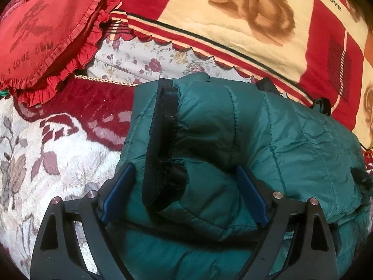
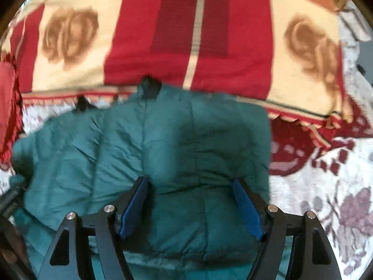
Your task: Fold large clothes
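Observation:
A dark green quilted puffer jacket [image 1: 268, 140] lies in a folded bundle on the bed. A black strap and trim [image 1: 163, 140] run down its left part. My left gripper [image 1: 185, 170] is open, its blue pads [image 1: 119, 193] on either side of a puffed fold of the jacket near the black trim. The same jacket fills the middle of the right wrist view [image 2: 186, 144], which is blurred. My right gripper [image 2: 190, 182] is open, its blue pads [image 2: 247, 210] straddling the jacket's near edge.
A red heart-shaped frilled cushion [image 1: 44, 35] lies at the far left. A folded red and cream rose blanket [image 1: 244, 18] lies behind the jacket, also in the right wrist view [image 2: 186, 35]. A white and maroon floral bedspread [image 1: 46, 151] covers the bed.

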Available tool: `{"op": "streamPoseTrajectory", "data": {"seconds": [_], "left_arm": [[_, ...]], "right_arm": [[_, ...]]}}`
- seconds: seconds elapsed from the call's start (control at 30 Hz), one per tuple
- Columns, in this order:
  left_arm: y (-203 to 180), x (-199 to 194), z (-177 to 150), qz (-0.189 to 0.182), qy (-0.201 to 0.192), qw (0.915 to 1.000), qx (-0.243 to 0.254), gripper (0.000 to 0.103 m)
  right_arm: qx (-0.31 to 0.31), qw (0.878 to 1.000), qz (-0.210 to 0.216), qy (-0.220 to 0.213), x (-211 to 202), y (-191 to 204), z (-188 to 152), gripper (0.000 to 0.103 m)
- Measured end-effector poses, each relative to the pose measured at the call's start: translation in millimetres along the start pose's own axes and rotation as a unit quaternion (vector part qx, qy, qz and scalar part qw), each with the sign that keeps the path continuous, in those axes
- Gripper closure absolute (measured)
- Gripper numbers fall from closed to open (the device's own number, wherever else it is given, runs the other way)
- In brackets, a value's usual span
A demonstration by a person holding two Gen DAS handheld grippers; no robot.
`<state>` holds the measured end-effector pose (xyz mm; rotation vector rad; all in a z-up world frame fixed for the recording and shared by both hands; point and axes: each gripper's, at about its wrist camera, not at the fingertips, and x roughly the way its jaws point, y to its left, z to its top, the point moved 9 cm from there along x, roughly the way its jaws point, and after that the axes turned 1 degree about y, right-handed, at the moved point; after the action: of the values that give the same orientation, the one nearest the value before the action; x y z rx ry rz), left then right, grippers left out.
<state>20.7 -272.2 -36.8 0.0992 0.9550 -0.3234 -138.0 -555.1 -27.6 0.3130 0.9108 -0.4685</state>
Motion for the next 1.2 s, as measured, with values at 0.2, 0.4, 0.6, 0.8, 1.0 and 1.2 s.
{"op": "streamPoseTrajectory", "data": {"seconds": [0.2,0.4,0.6,0.8,1.0,1.2], "left_arm": [[-0.5,0.4,0.1,0.005,-0.001,1.0,0.003,0.013],[1.3,0.6,-0.1,0.004,-0.003,1.0,0.004,0.013],[0.9,1.2,-0.6,0.008,-0.004,0.9999,0.009,0.011],[11.5,-26.8,-3.3,0.012,-0.018,0.9997,0.009,0.011],[28.3,-72.9,-26.1,0.024,-0.032,0.9987,0.032,0.011],[41.3,-113.2,-66.4,0.014,-0.033,0.9988,0.032,0.011]], "right_arm": [[-0.018,0.995,0.088,-0.031,-31.3,61.6,-9.9,0.029],[-0.083,0.995,0.047,-0.005,5.9,100.9,-32.6,0.029],[-0.094,0.995,0.03,-0.009,17.7,98.7,-36.8,0.027],[-0.038,0.995,0.084,-0.03,-31.7,69.6,-35.7,0.027],[-0.036,0.996,0.076,-0.039,-76.1,27.8,-68.1,0.021],[-0.017,0.996,0.087,-0.017,-101.5,-5.6,-113.9,0.021]]}}
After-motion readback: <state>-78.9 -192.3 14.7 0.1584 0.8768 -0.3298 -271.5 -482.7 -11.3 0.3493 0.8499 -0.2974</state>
